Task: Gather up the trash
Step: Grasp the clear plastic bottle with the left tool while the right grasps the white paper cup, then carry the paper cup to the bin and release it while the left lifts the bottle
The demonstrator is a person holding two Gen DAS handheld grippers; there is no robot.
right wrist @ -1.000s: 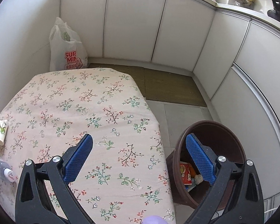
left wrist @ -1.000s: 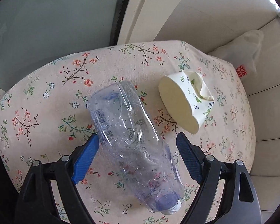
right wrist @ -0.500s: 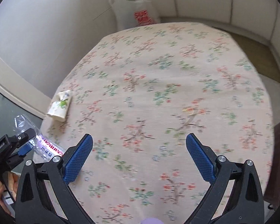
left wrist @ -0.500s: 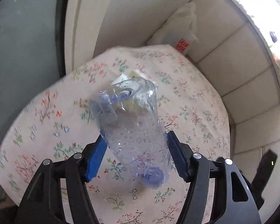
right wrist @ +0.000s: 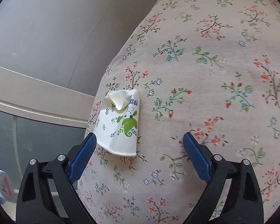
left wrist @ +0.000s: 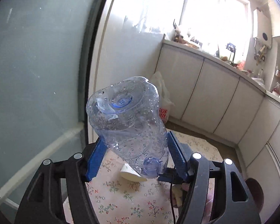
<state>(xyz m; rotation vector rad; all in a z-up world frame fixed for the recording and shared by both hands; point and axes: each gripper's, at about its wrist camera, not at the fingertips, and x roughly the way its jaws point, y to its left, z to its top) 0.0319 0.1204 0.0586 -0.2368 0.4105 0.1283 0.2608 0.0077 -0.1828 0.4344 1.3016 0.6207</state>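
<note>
the blue pads (left wrist: 174,154) of the left gripper (left wrist: 136,155) are pressed against both sides of a crushed clear plastic bottle (left wrist: 128,123), which is pinched between them and held in the air above the table (left wrist: 121,190). the bottle's base is turned away from the gripper and its blue cap end is pointed back toward it. seen past the bottle, a flattened paper cup (left wrist: 129,173) is lying on the table's flowered cloth. beyond the far end of the table a white plastic bag (left wrist: 163,100) with red print is propped against the cupboards, and a brown bin (left wrist: 255,192) is seen on the floor off the table's right side.

the jaws of the right gripper (right wrist: 140,155) are spread wide, having just been closing a little, and nothing is pinched between them. the gripper is pointed down at the table (right wrist: 214,74). the paper cup (right wrist: 119,123), white with a green and blue leaf print, is lying on its side near the table's left edge, its crumpled end turned away from the gripper. its near rim is found just beside the left pad (right wrist: 82,155); whether the two are touching cannot be told. the right pad is well apart from the cup. the bottle's white label (right wrist: 1,184) is glimpsed off the table's left edge.
</note>
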